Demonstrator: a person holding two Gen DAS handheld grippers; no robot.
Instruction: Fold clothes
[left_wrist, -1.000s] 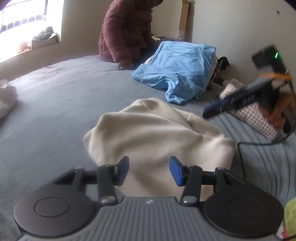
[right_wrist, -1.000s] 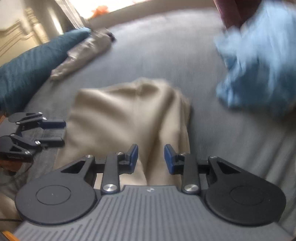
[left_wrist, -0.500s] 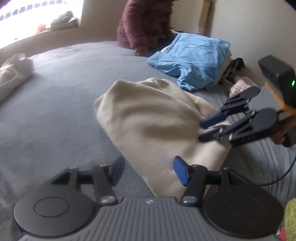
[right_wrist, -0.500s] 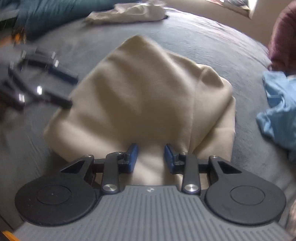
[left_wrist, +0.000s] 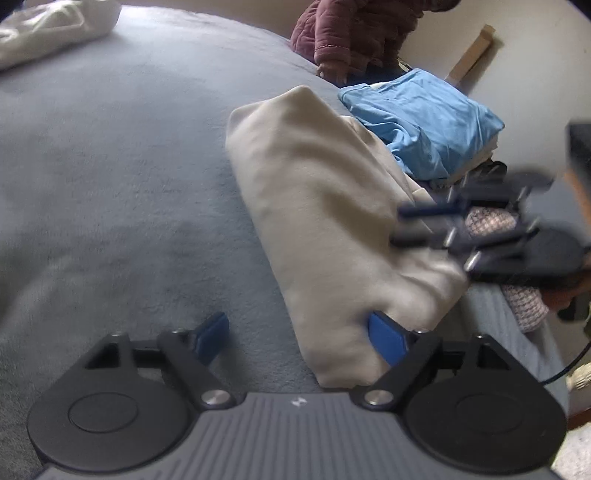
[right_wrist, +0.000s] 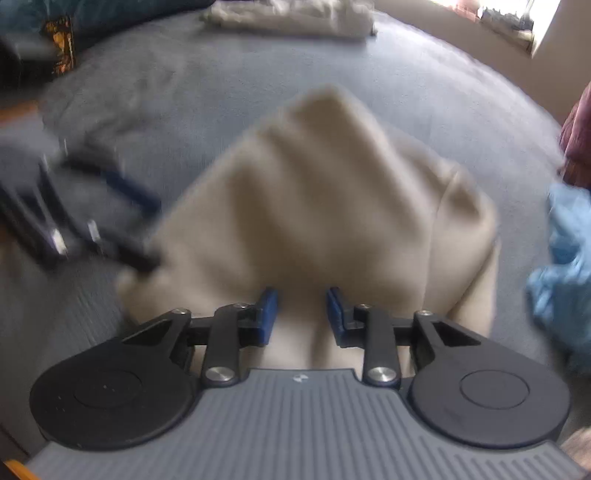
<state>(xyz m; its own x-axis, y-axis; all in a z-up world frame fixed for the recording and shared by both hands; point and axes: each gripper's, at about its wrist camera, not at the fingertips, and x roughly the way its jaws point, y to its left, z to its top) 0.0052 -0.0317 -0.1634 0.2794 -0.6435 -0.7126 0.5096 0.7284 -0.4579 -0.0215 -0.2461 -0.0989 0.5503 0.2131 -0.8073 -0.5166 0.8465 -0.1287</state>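
Fingers, left: your left gripper stands wide open; its right blue pad lies against the near end of the cream garment, its left pad over bare blanket.
Fingers, right: your right gripper has its blue pads a narrow gap apart, with cream cloth lying in and under that gap; you cannot tell from the blurred frame whether they pinch it.
Cream garment: it lies bundled on the grey-blue bed, a long rounded fold running away from your left gripper, its far end rising to a soft peak.
Right gripper seen from the left: blurred, it sits at the garment's right edge.
Blue garment: a light blue garment lies crumpled just beyond the cream one, near the wall.
White cloth: a pale bundle lies at the bed's far left edge, well apart.
Bystander: a person in a maroon quilted jacket leans on the bed's far side, hand on the blanket.
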